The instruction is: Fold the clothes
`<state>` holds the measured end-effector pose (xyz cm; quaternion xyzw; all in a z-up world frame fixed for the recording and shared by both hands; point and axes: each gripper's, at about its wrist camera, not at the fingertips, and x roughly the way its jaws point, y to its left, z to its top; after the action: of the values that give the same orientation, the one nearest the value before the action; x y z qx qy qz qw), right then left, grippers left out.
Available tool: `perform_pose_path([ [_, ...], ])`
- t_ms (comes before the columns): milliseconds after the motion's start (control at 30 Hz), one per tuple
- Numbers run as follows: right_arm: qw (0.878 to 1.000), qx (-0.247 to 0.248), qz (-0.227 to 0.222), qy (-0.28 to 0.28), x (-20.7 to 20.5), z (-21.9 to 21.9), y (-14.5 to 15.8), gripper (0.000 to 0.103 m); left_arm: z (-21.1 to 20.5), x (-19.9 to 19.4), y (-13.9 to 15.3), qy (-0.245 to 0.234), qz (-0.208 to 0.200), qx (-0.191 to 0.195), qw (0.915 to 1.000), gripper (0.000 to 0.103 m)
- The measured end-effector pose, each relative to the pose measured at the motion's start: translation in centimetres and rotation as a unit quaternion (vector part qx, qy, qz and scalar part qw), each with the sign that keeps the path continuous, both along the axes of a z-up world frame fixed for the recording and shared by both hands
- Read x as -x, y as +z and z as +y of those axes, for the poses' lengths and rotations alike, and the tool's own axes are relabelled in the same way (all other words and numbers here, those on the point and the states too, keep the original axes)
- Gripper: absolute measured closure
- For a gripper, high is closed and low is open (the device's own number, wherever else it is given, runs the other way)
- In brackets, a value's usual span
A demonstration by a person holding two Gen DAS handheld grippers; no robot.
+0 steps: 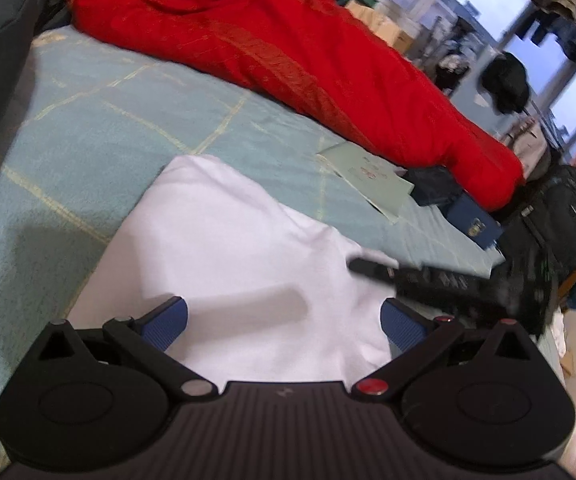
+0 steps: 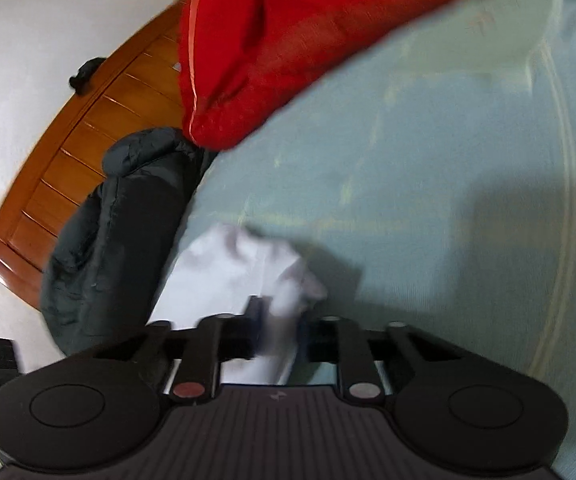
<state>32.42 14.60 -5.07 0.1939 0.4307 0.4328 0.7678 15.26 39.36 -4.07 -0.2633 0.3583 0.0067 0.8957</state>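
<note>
**One Corner Pinched, One Gripper Waiting**

The right gripper (image 2: pixel 278 332) has its jaws squeezed tight on a bunched corner of the soft white cloth garment (image 1: pixel 224 240). The left gripper (image 1: pixel 284 320) hangs over it, jaws wide apart, holding nothing. The garment lies near, on the pale green bed (image 1: pixel 88 128), with a big red quilt (image 1: pixel 288 52) far behind. This looks like mid-fold; next, I think, the corner must go across.

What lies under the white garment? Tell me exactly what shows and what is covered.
The white garment lies on the light blue bedspread, which shows around it. Whatever sits directly beneath the cloth is covered. The right gripper pinches one edge; the left gripper hovers open above.
</note>
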Motion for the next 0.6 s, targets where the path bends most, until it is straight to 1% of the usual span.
perform_pose_path([
  [33, 1.0, 0.013, -0.026, -0.003, -0.1, 0.1, 0.7, 0.091, -0.3, 0.2, 0.1, -0.006, -0.002, -0.003, 1.0, 0.001],
  [133, 0.997, 0.062, -0.055, 0.003, -0.4, -0.2, 1.2, 0.088, -0.9, 0.9, 0.0, -0.01, 0.004, -0.012, 0.9999, 0.001],
  [200, 0.992, 0.084, -0.088, 0.009, 0.6, -1.0, 2.1, 0.086, -1.2, 1.5, 0.1, -0.009, 0.005, -0.023, 0.9997, 0.001],
  [233, 0.991, 0.087, -0.104, 0.02, 1.3, -1.4, 2.8, 0.085, -1.3, 1.8, 0.3, -0.008, 0.002, -0.03, 0.9995, 0.001],
  [267, 0.988, 0.086, -0.123, 0.043, 2.2, -1.2, 3.7, 0.083, -1.3, 2.2, 0.6, -0.005, 0.0, -0.036, 0.9993, 0.001],
  [300, 0.984, 0.085, -0.143, 0.068, 3.2, -1.0, 4.5, 0.079, -1.4, 2.5, 0.9, 0.003, 0.004, -0.044, 0.999, 0.001],
  [333, 0.979, 0.083, -0.163, 0.093, 4.3, -0.7, 5.4, 0.076, -1.3, 2.6, 1.3, 0.013, 0.012, -0.055, 0.9983, 0.001],
  [400, 0.965, 0.086, -0.2, 0.149, 6.8, 0.9, 6.6, 0.074, -1.3, 3.0, 2.1, 0.025, 0.014, -0.073, 0.9969, 0.001],
  [467, 0.947, 0.091, -0.233, 0.203, 9.1, 3.1, 7.0, 0.074, -1.3, 3.3, 2.5, 0.03, 0.018, -0.082, 0.996, 0.001],
  [500, 0.937, 0.095, -0.249, 0.226, 10.2, 4.1, 6.9, 0.074, -1.3, 3.5, 2.7, 0.03, 0.019, -0.085, 0.9958, 0.001],
  [533, 0.927, 0.109, -0.266, 0.241, 11.1, 4.9, 6.4, 0.074, -1.4, 3.6, 2.7, 0.026, 0.018, -0.086, 0.9957, 0.001],
  [600, 0.907, 0.149, -0.295, 0.261, 12.2, 5.8, 4.8, 0.074, -1.6, 4.0, 2.6, 0.017, 0.018, -0.088, 0.9958, 0.001],
])
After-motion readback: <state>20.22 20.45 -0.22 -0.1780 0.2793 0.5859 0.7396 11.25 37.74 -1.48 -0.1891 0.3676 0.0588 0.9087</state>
